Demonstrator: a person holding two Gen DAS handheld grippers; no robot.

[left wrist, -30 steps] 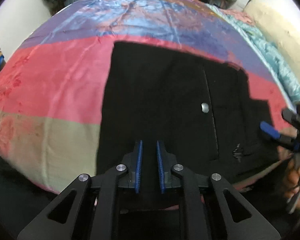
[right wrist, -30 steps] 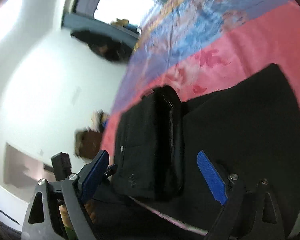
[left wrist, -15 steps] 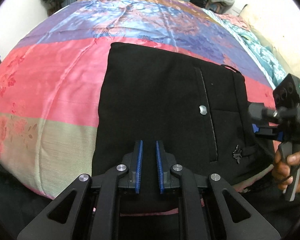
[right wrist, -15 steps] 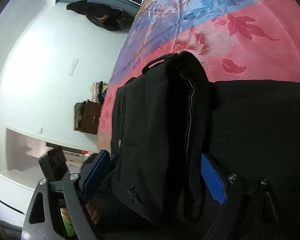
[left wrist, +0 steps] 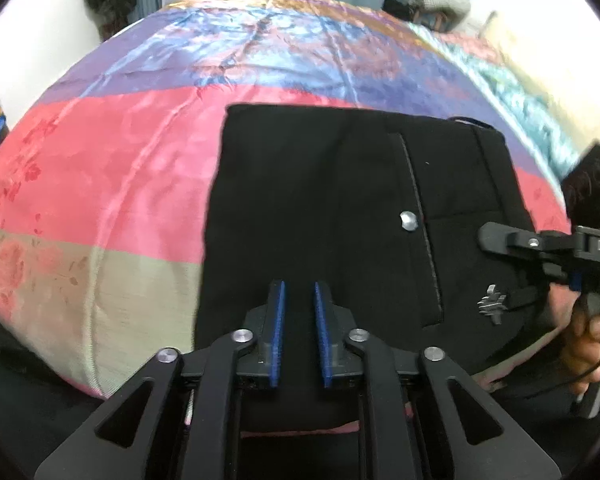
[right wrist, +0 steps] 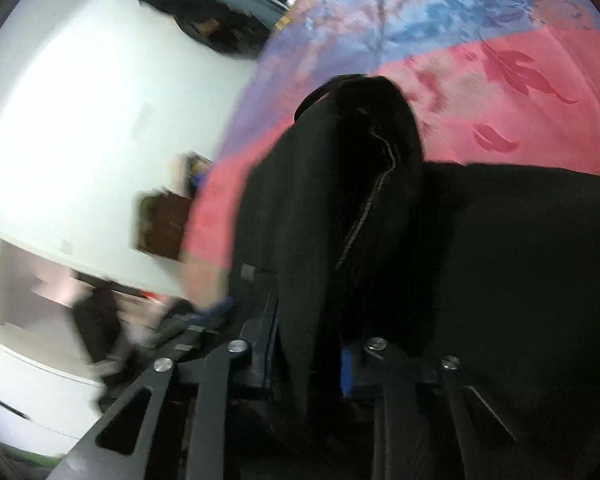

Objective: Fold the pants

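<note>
Since the pants (left wrist: 340,220) are already a folded black slab, they read as soft, limp and fairly light; layers will slide unless pinched together, so the thick waistband edge looks like the best hold. They lie flat on the striped bedspread (left wrist: 112,184) at the bed's near edge. In the left view the long axis runs left to right, waistband and belt loop right, fold edge left, back pocket with metal button (left wrist: 409,220) up. Right gripper (right wrist: 308,360): jaws have just been closing and now clamp the waistband end, cloth bunched between the blue pads. Left gripper (left wrist: 299,332): jaws have just been opening, slightly parted over the near hem, nothing pinched between them.
</note>
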